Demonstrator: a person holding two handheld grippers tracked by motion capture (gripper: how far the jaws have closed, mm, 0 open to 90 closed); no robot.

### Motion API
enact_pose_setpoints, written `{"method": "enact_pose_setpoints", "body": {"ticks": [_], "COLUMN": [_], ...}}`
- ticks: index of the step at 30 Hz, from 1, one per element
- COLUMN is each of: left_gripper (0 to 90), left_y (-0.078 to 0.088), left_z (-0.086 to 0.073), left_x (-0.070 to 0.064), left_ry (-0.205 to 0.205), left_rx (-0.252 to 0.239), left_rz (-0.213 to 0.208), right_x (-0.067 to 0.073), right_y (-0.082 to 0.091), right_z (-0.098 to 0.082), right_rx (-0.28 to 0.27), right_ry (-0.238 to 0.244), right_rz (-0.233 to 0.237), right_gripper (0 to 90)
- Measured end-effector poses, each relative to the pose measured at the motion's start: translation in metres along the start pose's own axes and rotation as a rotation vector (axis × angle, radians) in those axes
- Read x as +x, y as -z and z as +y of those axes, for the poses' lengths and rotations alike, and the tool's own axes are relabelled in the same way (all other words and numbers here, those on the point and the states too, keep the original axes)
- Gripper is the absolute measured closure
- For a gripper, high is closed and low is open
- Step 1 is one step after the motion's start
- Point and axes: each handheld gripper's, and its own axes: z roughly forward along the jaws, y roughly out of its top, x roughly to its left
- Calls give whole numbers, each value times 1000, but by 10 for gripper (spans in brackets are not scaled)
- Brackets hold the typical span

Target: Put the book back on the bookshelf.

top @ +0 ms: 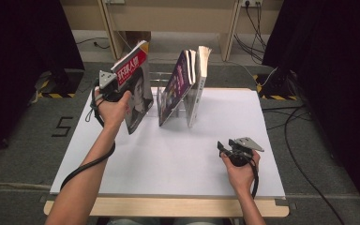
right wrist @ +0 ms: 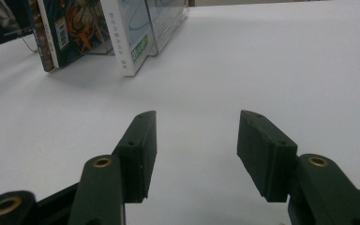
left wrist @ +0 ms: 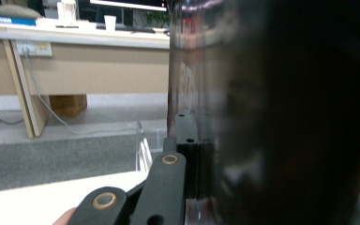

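Observation:
A magazine (top: 137, 89) with a red top band and a portrait on its cover is held tilted above the white table's back left. My left gripper (top: 121, 86) is shut on its edge. In the left gripper view the magazine (left wrist: 286, 117) is a dark blur pressed against the jaw of my left gripper (left wrist: 194, 129). A purple book (top: 178, 83) and a white book (top: 198, 77) lean in a clear stand (top: 165, 93) at the back centre. My right gripper (top: 222, 148) rests low at the front right, open with nothing between its fingers (right wrist: 197, 129).
The white table top (top: 178, 154) has a wooden front edge (top: 168, 206). In the right gripper view the colourful book (right wrist: 70, 28) and white book (right wrist: 129, 35) stand ahead to the left. Cables (top: 300, 154) trail over the floor at right. Wooden desks stand behind.

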Motion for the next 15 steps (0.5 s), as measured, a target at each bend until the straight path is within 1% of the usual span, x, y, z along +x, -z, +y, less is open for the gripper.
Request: {"method": "enact_pose_setpoints", "body": {"ticks": [4,8,9,10,14,15], "left_gripper": [866,865,865,865,864,864], "left_y": [-9,-18,-20,-22,-28,-29], "left_z": [4,2,0,-3,-18,-26], "left_x": [-2,-5,-5,-5,-3,0], "left_ry": [-13,-8,-13,-14,-17,-13], "left_rx": [-16,-29,-29,-30,-13,-6], "left_rz": [5,15,22,27,50,60], "right_x": [1,-1,-2,-2,-3,-2], "right_y": [0,0,0,-1,-1,0], "right_z": [0,0,0,0,0,0], "right_rx": [-1,-1,-3,-2,-1,0], "right_ry": [-4,-1,7,0,3,-3], "right_rz": [3,0,-3,2,3,3], "right_gripper": [484,484,484,484,485,485]}}
